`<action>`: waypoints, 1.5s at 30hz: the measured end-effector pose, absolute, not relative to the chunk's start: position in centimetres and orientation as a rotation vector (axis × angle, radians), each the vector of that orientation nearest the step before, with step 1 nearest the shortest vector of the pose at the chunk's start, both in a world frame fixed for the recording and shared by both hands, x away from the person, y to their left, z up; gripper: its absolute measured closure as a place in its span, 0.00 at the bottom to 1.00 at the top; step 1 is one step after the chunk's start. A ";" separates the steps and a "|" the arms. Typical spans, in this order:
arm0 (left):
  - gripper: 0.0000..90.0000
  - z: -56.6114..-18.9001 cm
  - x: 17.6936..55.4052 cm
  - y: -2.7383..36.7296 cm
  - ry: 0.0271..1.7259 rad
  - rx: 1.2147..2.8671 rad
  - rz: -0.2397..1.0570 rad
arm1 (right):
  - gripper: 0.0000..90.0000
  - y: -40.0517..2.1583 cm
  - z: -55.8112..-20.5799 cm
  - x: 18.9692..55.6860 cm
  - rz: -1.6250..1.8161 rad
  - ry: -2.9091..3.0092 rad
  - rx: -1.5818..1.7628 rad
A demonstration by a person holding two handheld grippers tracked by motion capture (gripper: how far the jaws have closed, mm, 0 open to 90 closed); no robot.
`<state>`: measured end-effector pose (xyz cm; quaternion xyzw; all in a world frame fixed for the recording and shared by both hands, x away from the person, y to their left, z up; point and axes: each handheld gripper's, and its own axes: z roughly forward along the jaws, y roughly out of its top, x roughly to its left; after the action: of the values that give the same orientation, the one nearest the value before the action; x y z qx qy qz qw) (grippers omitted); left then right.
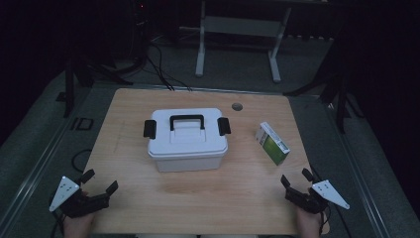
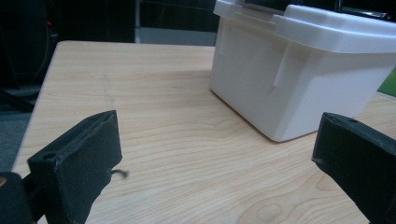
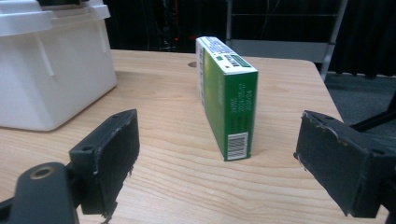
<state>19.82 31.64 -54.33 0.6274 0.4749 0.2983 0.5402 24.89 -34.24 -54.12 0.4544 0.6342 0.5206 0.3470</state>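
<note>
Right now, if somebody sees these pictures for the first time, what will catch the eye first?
First, the white plastic storage box with black handle and side latches, standing closed at the middle of the light wooden table. Next, the green and white cardboard carton, upright on its narrow edge to the box's right. The left gripper and right gripper wait open at the near edge.

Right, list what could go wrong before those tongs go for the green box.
The green box stands upright on a narrow edge, so a nudge from one jaw of the right tongs could tip it before both jaws close.

It sits close to the table's right edge and could be pushed toward it.

The white bin's lid looks shut with both black latches down, so it may need unlatching by the open left tongs first.
</note>
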 end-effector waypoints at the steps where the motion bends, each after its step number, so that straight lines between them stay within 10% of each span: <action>1: 0.02 -54.3 19.8 31.7 1.122 1.494 0.699 | 0.15 -34.3 -54.1 24.9 1.349 1.641 1.179; 17: 0.02 -54.2 19.9 31.0 1.095 1.509 0.693 | 0.16 -31.8 -52.3 24.8 1.360 1.698 1.105; 24: 0.07 -53.6 20.2 30.2 1.053 1.518 0.709 | 0.38 -30.2 -51.3 25.3 1.393 1.760 1.032; 45: 0.71 -53.1 23.7 27.8 0.963 1.679 0.633 | 0.94 -23.6 -51.0 30.5 1.347 1.969 0.846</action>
<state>23.66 27.83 -53.10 0.7018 0.4024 0.2645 0.5250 30.51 -23.64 -50.99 0.3187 0.7420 0.5074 0.3005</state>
